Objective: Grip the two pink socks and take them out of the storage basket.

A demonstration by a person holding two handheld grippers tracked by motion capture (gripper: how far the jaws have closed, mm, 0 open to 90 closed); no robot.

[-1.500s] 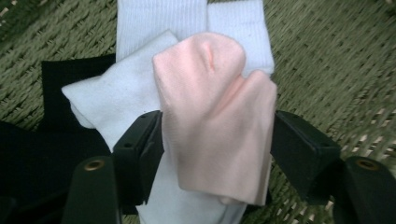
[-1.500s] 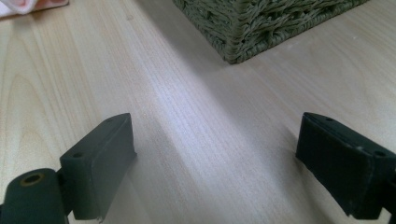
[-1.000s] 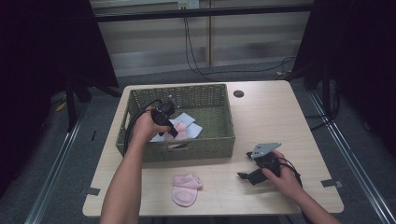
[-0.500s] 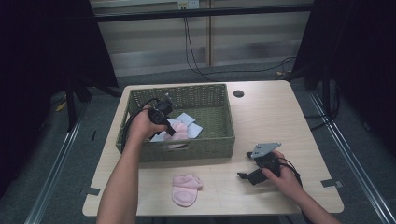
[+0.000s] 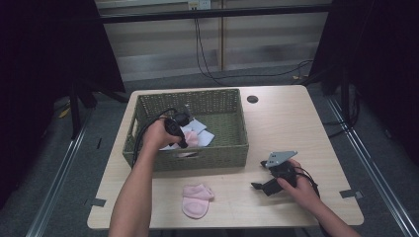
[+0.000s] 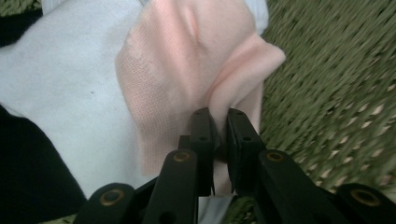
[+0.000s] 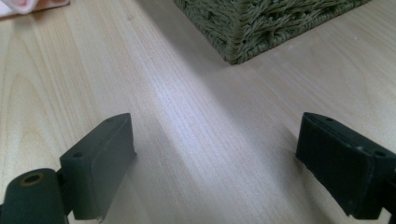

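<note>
My left gripper (image 5: 184,142) reaches down into the green wicker basket (image 5: 207,159). In the left gripper view its jaws (image 6: 222,123) have just been closing and now pinch a fold of a pink sock (image 6: 187,70), which lies on white cloth (image 6: 60,93). That sock (image 5: 191,139) shows in the high view beside the gripper's tip. A second pink sock (image 5: 196,200) lies flat on the table in front of the basket. My right gripper (image 5: 259,175) rests on the table to the right, jaws wide open (image 7: 215,140) with bare wood between them.
More pale cloths (image 5: 201,129) lie in the basket. A basket corner (image 7: 233,42) stands ahead of the right gripper. A dark round hole (image 5: 253,99) sits in the tabletop at the back. Black cables trail from both grippers. Dark floor surrounds the table (image 5: 306,128).
The left hand has shifted slightly inside the basket over the cloths. The right hand and the sock on the table have not moved.
</note>
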